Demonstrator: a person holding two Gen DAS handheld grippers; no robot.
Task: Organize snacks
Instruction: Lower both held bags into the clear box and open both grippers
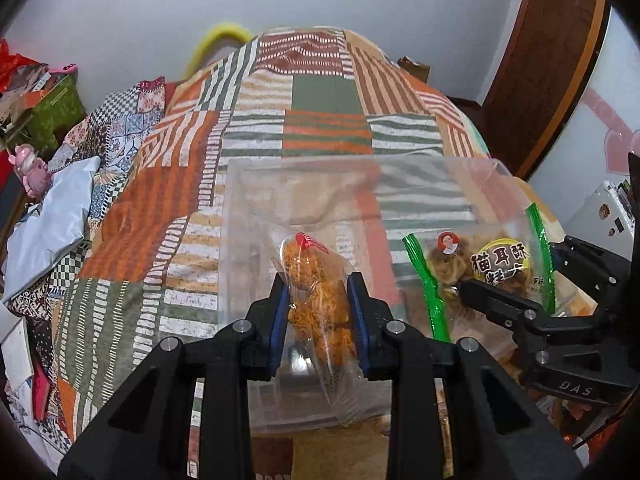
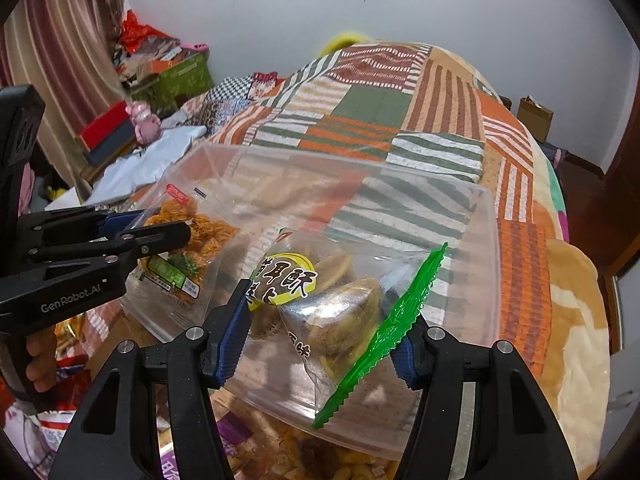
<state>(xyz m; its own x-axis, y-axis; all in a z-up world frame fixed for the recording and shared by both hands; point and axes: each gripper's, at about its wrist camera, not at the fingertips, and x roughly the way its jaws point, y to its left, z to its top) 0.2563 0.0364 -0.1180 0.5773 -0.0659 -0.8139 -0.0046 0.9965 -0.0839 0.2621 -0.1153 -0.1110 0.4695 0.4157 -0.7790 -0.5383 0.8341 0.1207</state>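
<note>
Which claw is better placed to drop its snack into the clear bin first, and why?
Probably the left. The left claw holds the orange snack bag over the bin, pointing inward. The right claw grips the green-edged bag nearer the bin's front wall.

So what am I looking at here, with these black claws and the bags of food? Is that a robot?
No robot: a person holds a hand-operated gripper in each hand, and each gripper carries a wide-angle camera looking along its fingers. That gives two pictures of one scene.

In the left camera's picture, the left gripper is shut on a clear bag of orange fried snacks. In the right camera's picture, the right gripper clamps a clear bag of brown biscuits with green edges. Both bags hang over a clear plastic bin standing on a bed with a striped patchwork quilt. More snack packets lie blurred below.
</note>
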